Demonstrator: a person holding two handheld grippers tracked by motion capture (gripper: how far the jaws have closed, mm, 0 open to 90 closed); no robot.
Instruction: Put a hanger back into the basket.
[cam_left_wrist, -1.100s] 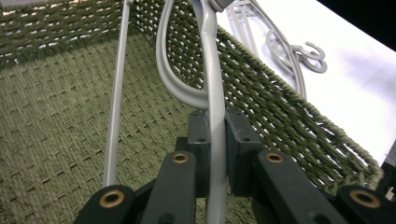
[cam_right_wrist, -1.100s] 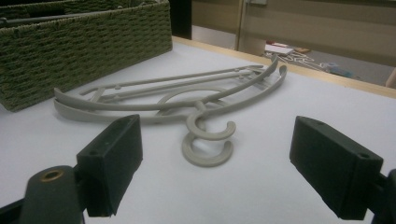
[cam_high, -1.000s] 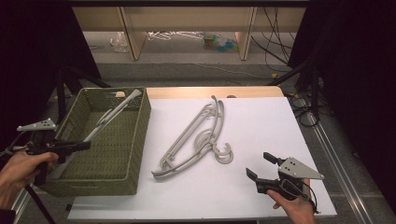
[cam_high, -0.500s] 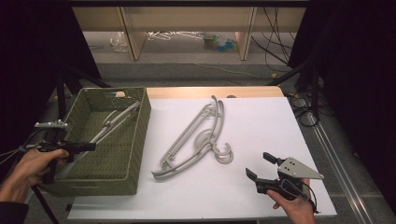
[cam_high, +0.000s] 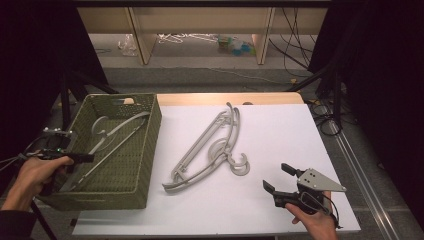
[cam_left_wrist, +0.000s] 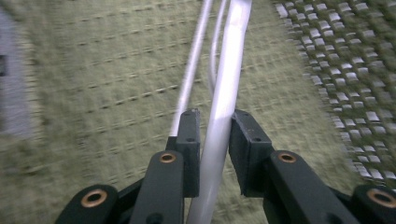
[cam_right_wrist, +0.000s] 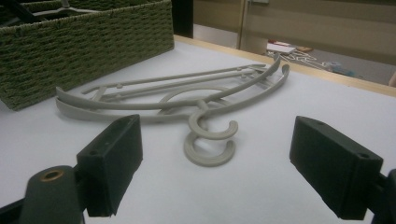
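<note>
Nearest me on the right, my right gripper (cam_high: 278, 178) hovers low over the white tabletop (cam_high: 280, 125) by its near edge, jaws spread wide with nothing between them. In the right gripper view they frame the two grey hangers (cam_right_wrist: 187, 95) lying just ahead.

On the left, my left gripper (cam_high: 85, 158) sits at the near left wall of the green woven basket (cam_high: 150, 145). In the left gripper view its jaws are narrow around the pale bar of a grey hanger (cam_left_wrist: 224, 93), pads close on either side; I cannot tell whether both pads press on it. That hanger (cam_high: 112, 137) lies inside the basket, its long axis running from the near left by my gripper up to the far right, with the hook loop toward the far left corner of the basket.

Farther out, around the middle of the tabletop, the two loose hangers (cam_high: 210, 150) lie stacked one on the other. Their long axis also slants from near left to far right, and both hooks curl out on the right side, toward my right gripper.

The basket stands at the left edge of the tabletop, just beside the near ends of the loose pair.
</note>
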